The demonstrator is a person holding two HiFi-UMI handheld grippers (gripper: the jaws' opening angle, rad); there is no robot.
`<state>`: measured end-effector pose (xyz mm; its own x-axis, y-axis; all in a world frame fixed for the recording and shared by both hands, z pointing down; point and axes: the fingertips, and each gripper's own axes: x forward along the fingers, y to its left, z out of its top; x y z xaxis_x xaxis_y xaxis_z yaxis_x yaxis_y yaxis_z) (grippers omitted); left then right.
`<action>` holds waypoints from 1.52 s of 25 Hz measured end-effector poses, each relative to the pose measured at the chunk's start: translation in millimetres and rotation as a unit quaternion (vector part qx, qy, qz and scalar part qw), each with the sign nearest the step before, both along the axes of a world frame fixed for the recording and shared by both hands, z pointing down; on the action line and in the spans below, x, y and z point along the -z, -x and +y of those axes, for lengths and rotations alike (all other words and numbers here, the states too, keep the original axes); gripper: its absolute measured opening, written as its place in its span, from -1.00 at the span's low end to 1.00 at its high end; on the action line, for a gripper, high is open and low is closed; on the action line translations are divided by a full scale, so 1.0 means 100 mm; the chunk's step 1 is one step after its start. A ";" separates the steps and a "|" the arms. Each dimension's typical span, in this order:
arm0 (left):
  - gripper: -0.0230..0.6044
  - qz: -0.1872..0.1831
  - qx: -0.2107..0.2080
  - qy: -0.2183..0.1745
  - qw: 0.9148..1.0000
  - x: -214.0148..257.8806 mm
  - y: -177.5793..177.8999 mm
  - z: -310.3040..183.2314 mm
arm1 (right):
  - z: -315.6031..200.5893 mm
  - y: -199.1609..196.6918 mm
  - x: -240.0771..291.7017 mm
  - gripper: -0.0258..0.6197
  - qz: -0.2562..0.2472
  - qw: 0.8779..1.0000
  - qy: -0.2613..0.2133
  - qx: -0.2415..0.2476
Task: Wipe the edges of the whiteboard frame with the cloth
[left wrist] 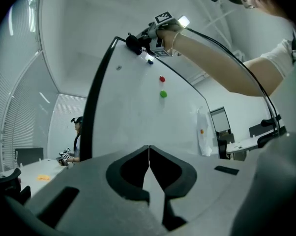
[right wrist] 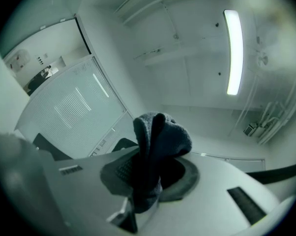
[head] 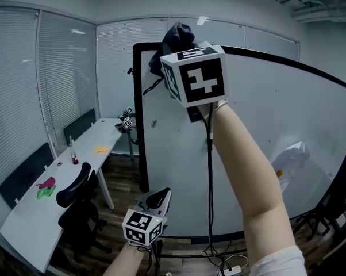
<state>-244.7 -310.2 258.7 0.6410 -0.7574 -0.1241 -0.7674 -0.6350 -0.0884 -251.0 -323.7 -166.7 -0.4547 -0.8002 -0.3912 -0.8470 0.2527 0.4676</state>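
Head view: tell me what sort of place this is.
Probably an office meeting room: a big black-framed whiteboard, a long white table with a black office chair, and blinds along the walls.

Dark grey cloth [head: 177, 38], bunched up, top centre of the head view, against the top edge of the black whiteboard frame [head: 139, 119], near its upper left corner, board upright

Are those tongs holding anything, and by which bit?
The right tongs pinch the dark cloth by one bunched end; the rest pokes out past the tips. The left tongs are shut and empty.
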 end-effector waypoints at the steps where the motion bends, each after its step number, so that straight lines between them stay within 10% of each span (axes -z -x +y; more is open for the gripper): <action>1: -0.87 -0.001 -0.001 -0.001 1.000 0.01 -0.10 0.01 | 0.01 -0.11 0.00 -0.71 -0.003 1.000 0.001 -0.002; 24: -0.87 -0.025 -0.013 0.006 1.000 -0.16 -2.30 0.49 | 0.20 -2.67 0.02 -0.71 -0.016 0.998 0.029 -0.061; 38: -0.87 0.006 -0.035 0.030 0.999 -0.16 -2.80 0.71 | 0.24 -3.38 0.13 -0.71 -0.032 0.995 0.036 -0.087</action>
